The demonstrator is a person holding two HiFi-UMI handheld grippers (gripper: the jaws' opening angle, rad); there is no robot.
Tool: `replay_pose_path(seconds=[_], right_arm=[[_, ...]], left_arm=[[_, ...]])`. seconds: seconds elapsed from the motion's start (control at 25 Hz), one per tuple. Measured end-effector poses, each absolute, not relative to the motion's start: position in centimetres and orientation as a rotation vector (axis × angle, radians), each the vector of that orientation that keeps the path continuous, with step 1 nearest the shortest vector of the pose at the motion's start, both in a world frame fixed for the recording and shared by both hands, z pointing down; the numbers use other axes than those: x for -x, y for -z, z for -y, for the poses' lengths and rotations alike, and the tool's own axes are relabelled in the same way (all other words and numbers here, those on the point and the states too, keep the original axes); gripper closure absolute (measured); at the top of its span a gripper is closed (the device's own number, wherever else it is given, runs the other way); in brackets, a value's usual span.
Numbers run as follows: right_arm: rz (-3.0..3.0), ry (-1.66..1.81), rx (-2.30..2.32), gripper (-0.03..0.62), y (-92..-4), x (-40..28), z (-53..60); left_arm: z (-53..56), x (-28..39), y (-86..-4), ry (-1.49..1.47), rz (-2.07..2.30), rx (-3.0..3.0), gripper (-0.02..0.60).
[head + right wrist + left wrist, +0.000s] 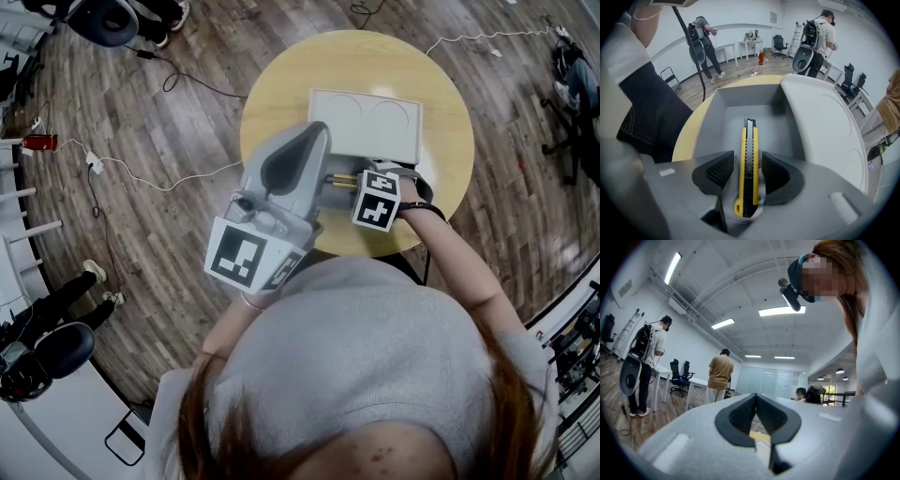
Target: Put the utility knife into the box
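Observation:
A yellow and black utility knife [748,164] lies lengthwise in the grey box [722,117], whose white lid [825,131] stands open to the right. My right gripper [747,158] is open with one pad on each side of the knife, and a small gap shows on both sides. In the head view a strip of the knife [342,178] shows beside the right gripper's marker cube [378,199], next to the lid [367,122]. My left gripper [317,136] is raised over the table's left part. In the left gripper view its jaws [756,397] meet at the tips with nothing between them.
The box stands on a small round wooden table [281,84] over a wood floor with cables [141,173]. Other people stand around the room [719,376], [704,42], near desks and office chairs [679,376].

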State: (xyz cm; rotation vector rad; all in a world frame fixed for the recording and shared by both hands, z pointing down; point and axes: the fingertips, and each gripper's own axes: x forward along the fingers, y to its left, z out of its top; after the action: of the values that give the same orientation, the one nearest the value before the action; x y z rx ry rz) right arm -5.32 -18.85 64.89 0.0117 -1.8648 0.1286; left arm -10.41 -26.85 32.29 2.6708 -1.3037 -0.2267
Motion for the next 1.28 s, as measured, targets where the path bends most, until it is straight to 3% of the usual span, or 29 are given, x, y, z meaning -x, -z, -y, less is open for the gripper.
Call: replay_pose_path(seconds=[0.52, 0.76, 1.12, 1.28], right_arm=[[2.085, -0.072, -0.203, 0.404, -56.4, 5.6, 20.6], [2.286, -0.007, -0.407, 0.528, -49.5, 6.0, 23.3], [2.575, 0.035, -0.717, 0.591, -39.1, 4.6, 26.2], [2.744, 0.019, -0.873, 0.591, -34.7, 4.3, 26.9]], left_arm=[[26.6, 9.6, -31.7, 0.227, 1.290, -2.700, 0.583], [27.1, 9.1, -31.3, 0.212, 1.281, -2.718, 0.583], [27.6, 8.2, -30.5, 0.208, 1.278, -2.744, 0.583], [27.6, 7.6, -30.5, 0.212, 1.252, -2.752, 0.583]])
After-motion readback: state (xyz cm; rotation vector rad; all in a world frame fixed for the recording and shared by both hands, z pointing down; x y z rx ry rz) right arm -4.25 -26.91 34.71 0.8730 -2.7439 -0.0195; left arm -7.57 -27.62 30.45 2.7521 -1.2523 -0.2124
